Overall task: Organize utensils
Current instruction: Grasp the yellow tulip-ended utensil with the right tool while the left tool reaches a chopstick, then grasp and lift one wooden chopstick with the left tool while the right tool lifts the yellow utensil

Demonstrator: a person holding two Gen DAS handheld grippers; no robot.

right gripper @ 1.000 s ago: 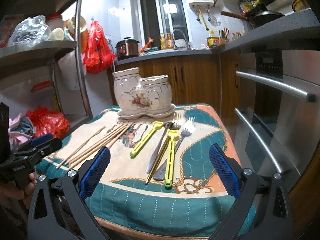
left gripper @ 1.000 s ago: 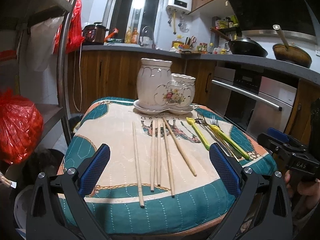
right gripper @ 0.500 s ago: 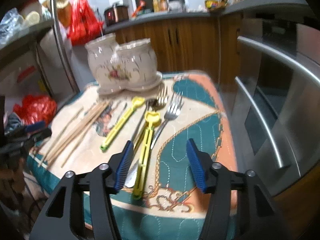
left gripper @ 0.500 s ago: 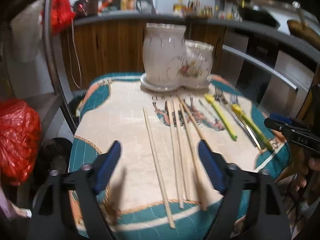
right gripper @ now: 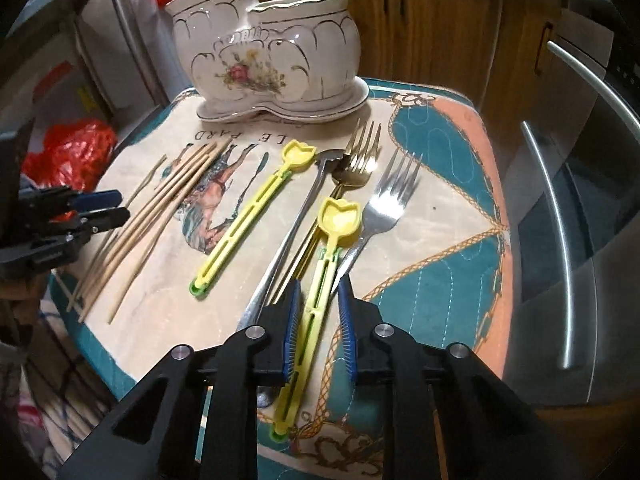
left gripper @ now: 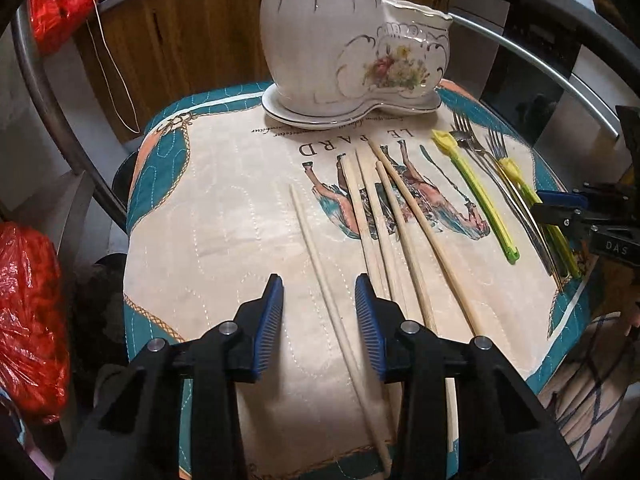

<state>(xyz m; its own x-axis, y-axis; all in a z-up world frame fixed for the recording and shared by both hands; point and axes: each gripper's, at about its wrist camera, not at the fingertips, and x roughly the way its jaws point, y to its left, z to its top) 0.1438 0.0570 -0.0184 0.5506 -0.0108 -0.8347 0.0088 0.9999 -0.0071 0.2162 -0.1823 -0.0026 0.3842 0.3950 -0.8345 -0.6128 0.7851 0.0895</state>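
Observation:
A white floral ceramic holder (left gripper: 344,40) (right gripper: 264,52) stands at the far side of a quilted mat (left gripper: 224,208) (right gripper: 448,200). Several wooden chopsticks (left gripper: 400,224) (right gripper: 160,216) lie in the middle. My left gripper (left gripper: 319,292) is open, its blue pads straddling one separate chopstick (left gripper: 320,264). To the right lie a yellow spoon (left gripper: 480,196) (right gripper: 248,216), metal forks (right gripper: 388,200) and a second yellow spoon (right gripper: 324,272). My right gripper (right gripper: 318,292) is partly open, its pads either side of that second spoon's handle, not clamped.
A red plastic bag (left gripper: 28,312) sits on a shelf at the left. A steel oven with a bar handle (right gripper: 560,216) is at the right. Wooden cabinets (right gripper: 420,20) stand behind the mat.
Both grippers moved forward and down over the mat and narrowed. The left now straddles one chopstick; the right now straddles the yellow spoon's handle.

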